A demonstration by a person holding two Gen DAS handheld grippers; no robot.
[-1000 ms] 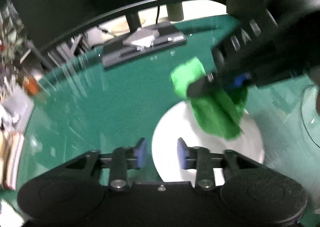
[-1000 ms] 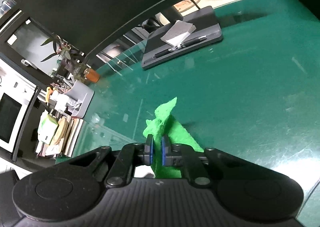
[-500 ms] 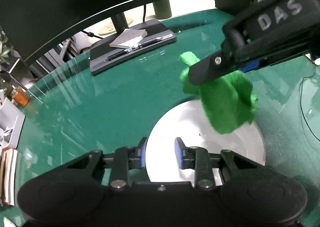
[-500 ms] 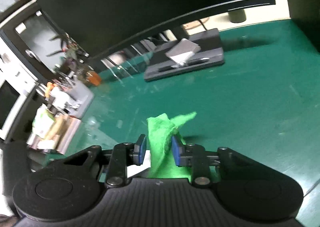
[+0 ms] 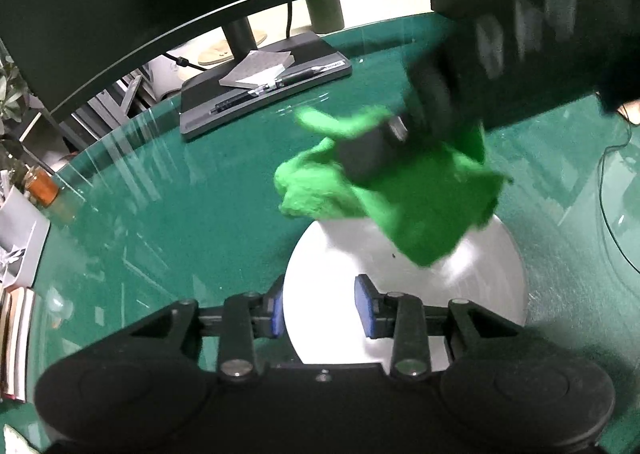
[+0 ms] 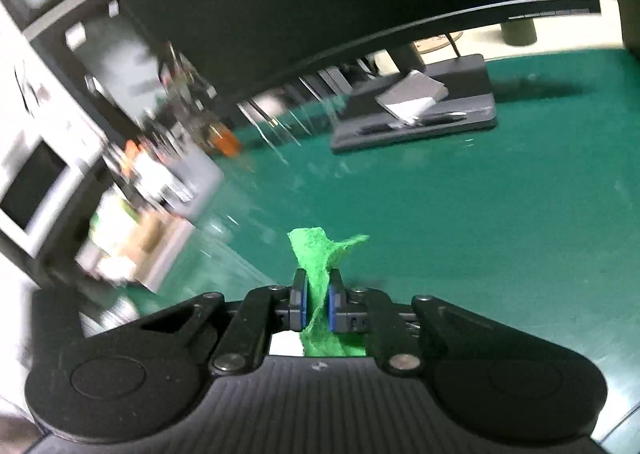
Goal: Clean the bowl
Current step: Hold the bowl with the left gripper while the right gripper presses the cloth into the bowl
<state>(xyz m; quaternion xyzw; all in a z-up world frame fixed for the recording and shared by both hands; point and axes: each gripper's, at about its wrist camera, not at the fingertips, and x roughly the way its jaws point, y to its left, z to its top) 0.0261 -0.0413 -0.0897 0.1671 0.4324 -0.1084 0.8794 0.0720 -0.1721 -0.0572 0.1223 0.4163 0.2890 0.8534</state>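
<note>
Two close wrist views angled down over the green table [image 5: 168, 190], both sharing the monitor base [image 6: 416, 110].

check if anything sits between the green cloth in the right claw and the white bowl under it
Nothing visible does. The green cloth, pinched in the right claw, hangs directly over the white bowl, open air below its lower edge. The left claw straddles the bowl's near-left rim, clear of the cloth.

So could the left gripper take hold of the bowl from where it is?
Probably yes: the left gripper already straddles the bowl's near rim, jaws apart, and the cloth hangs further back.
</note>
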